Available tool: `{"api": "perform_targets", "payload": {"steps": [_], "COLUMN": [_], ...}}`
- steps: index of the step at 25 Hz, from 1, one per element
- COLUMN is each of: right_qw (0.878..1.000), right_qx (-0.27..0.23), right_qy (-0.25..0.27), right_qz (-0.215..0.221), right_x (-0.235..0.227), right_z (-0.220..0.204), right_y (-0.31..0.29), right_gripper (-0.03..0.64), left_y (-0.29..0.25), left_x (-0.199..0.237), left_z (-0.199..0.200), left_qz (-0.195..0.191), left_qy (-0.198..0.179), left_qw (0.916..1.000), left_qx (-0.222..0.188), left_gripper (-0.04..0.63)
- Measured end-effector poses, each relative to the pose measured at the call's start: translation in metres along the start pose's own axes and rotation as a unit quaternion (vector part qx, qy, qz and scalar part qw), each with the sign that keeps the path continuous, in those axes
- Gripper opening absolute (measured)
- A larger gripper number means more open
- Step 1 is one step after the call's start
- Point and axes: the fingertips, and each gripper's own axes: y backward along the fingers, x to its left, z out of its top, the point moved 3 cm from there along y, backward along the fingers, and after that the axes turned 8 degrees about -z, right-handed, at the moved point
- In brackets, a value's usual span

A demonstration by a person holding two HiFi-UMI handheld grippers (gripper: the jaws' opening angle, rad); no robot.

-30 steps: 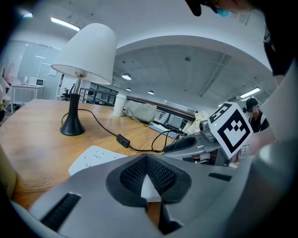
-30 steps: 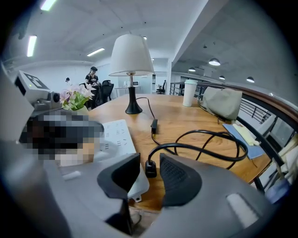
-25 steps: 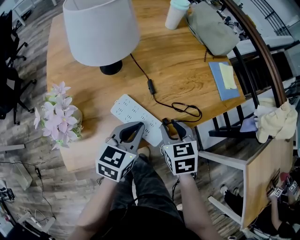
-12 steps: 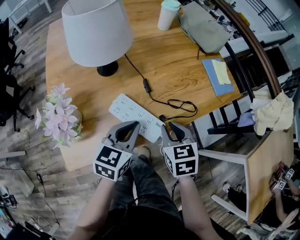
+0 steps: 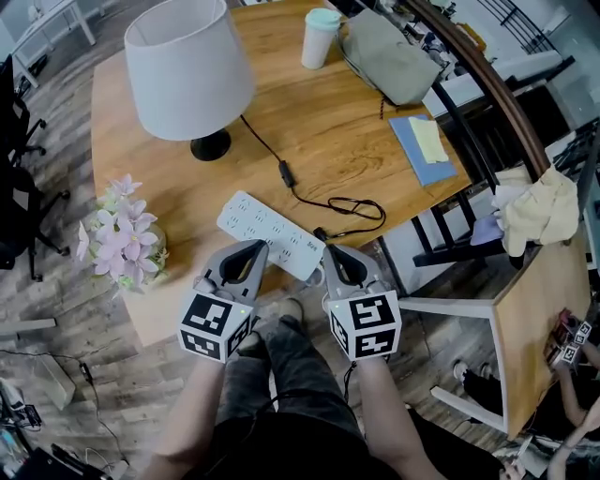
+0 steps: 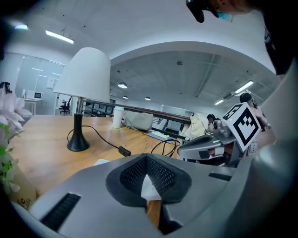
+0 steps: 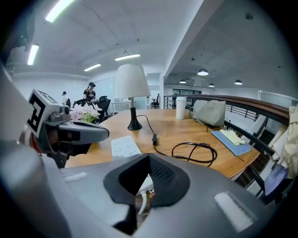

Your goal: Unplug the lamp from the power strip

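The lamp, white shade on a black base, stands at the table's far left. Its black cord runs past an inline switch, coils, and ends at a black plug at the right end of the white power strip. I cannot tell whether the plug sits in a socket. My left gripper is shut and empty just short of the strip's near edge. My right gripper has its tips beside the plug, its jaws closed together with nothing between them. The right gripper view shows the strip just past the shut jaws.
A vase of pink flowers stands at the table's left edge. At the back are a cup and a grey bag, with a blue notebook at the right. A black chair stands beside the table.
The right gripper's jaws, open in the earlier frames, have closed. Both grippers have drawn slightly back toward the table's near edge. The left gripper stays shut.
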Motion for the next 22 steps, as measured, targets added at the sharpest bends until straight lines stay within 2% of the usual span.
{"api": "perform_targets", "payload": {"steps": [11, 22], "right_qw": [0.996, 0.992], "right_qx": [-0.085, -0.127], "right_qy": [-0.009, -0.011], "right_qz": [0.005, 0.005], "right_x": [0.010, 0.017], "right_z": [0.032, 0.055], "right_y": [0.026, 0.046], "right_gripper": [0.008, 0.008], "left_y": [0.023, 0.044], "left_x": [0.005, 0.006], "left_z": [0.020, 0.041], "left_qz": [0.012, 0.019], "left_qy": [-0.025, -0.035], "left_qw": [0.9990, 0.9965], "left_qx": [-0.035, -0.074], "left_gripper": [-0.005, -0.005]}}
